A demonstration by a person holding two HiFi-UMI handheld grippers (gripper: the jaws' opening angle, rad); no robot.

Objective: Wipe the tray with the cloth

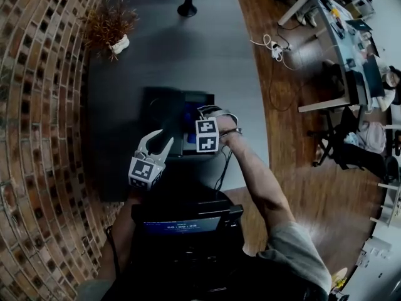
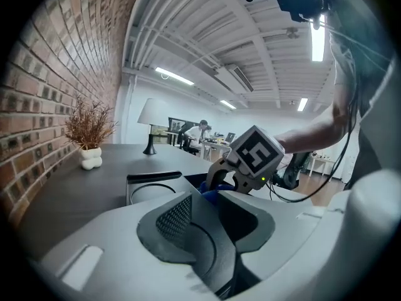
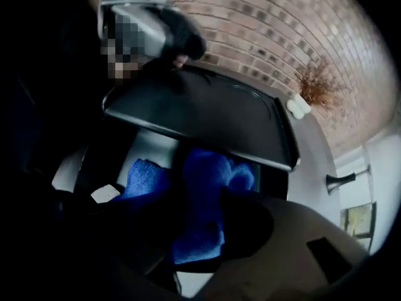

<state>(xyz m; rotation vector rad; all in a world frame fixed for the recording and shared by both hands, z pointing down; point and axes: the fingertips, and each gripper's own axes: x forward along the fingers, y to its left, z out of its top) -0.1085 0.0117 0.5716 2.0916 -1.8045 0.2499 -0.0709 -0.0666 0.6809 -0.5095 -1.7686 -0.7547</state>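
Observation:
The black tray [image 1: 161,113] lies on the dark table, and its rim with a round recess [image 2: 153,179] shows in the left gripper view. The blue cloth [image 1: 188,115] [image 3: 207,174] is bunched at the tray's right edge. My right gripper [image 1: 199,116] [image 3: 202,200] is shut on this cloth, and the left gripper view shows it low over the tray [image 2: 214,182]. My left gripper [image 1: 156,142] [image 2: 202,211] hovers just in front of the tray's near left edge, shut with nothing between its pads.
A lamp base [image 1: 187,6] and a dried plant in a white vase [image 1: 114,35] stand at the table's far end. A brick wall [image 1: 37,105] runs along the left. On the wooden floor to the right lie cables with a power strip [image 1: 274,49], beside desks.

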